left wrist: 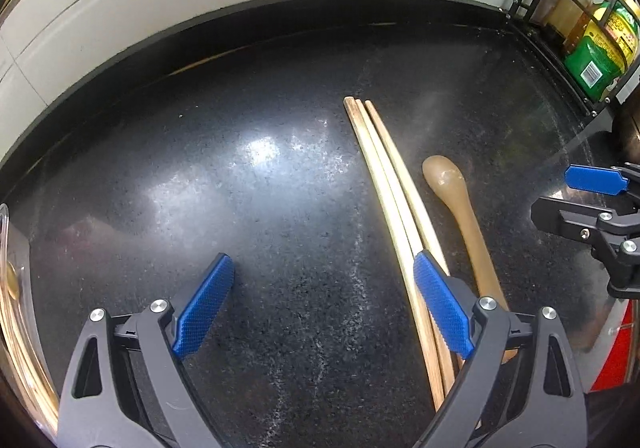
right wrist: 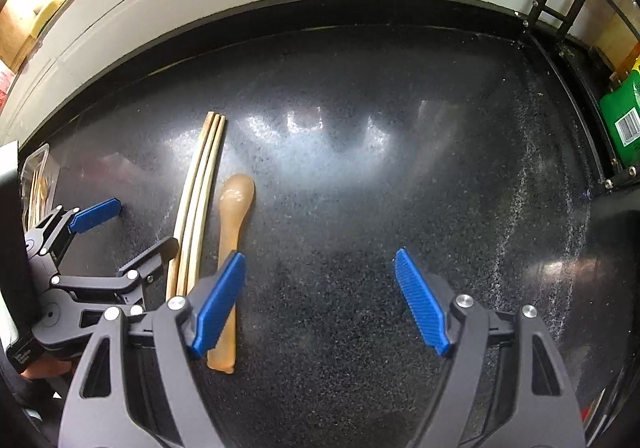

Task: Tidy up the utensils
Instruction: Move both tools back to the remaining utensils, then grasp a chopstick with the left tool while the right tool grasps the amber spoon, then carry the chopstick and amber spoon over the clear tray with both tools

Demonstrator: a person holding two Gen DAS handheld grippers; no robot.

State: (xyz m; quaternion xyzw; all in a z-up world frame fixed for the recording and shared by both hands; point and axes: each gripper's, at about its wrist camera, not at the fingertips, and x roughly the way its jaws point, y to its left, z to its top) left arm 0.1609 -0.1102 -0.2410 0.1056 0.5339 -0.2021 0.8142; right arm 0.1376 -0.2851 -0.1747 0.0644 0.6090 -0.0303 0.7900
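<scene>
tray (right wrist: 34, 176): way over at 9 o'clock in the right view, clear plastic, looks like it already has a few wooden bits in it. Probably the drop-off, but that's my guess.

left gripper (left wrist: 324, 308): fingers spread wide, holding nothing. Its right pad sits right over the chopsticks' near ends, can't tell if it's touching them or just above.

chopsticks (left wrist: 384, 176): three wooden sticks lying flat on the black counter (left wrist: 240, 188), bunched side by side, running from 6 toward 12 o'clock. Tips fan out a little at the far end.

spoon (left wrist: 460, 208): just right of the sticks, bowl pointing to 12 o'clock, flat on the counter. Nearly touching the sticks lower down.

right gripper (right wrist: 320, 304): also wide open and empty. Its left pad hangs over the spoon handle, the rest of its gap is over bare counter at 6 o'clock.

rack (left wrist: 580, 28): 2 o'clock, bottles and a green pack in it, well apart from everything.

risk, sticks: round and loose, so closing on three at once could squirt one out or roll it into the spoon.

risk, spoon: it's so close to the sticks that a finger coming down between them likely shoves one sideways.

risk, grippers: they're near each other, so going in together could mean a bump.

risk, grip: thin stuff flat on a slick counter, pads may just skate over it.
</scene>
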